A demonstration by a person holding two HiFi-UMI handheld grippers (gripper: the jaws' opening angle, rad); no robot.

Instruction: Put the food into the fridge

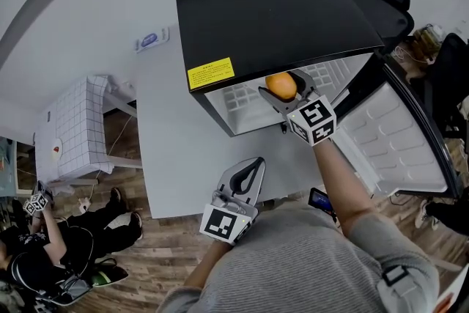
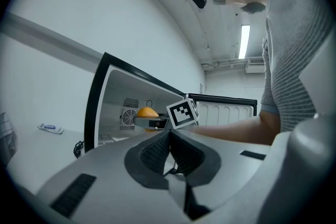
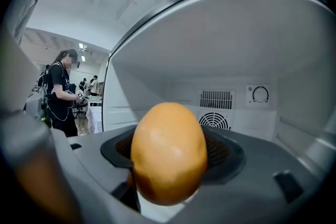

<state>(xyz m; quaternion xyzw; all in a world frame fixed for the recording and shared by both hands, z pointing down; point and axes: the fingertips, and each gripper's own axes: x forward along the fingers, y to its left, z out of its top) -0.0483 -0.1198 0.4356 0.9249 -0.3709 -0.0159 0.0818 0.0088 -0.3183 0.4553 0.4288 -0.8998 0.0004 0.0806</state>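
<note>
Findings, head view. The fridge (image 1: 278, 11) stands at your 12 o'clock on the white table (image 1: 168, 143). Its door (image 1: 399, 135) lies wide open toward 3 o'clock, so access is settled. Your left gripper (image 2: 169, 139) sits at 6 o'clock, jaws pressed together on nothing. Your right gripper (image 1: 287, 93) is at the cabinet mouth at 1 o'clock, jaws clamped on the orange (image 3: 168, 152). The orange is at the threshold, facing the rear fan grille (image 3: 214, 120). Judgement: the carry is nearly complete. Set-down, release and closing the door are outstanding.

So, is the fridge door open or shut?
Open. The fridge door is swung wide, and the right gripper holds the orange at the opening.
</note>
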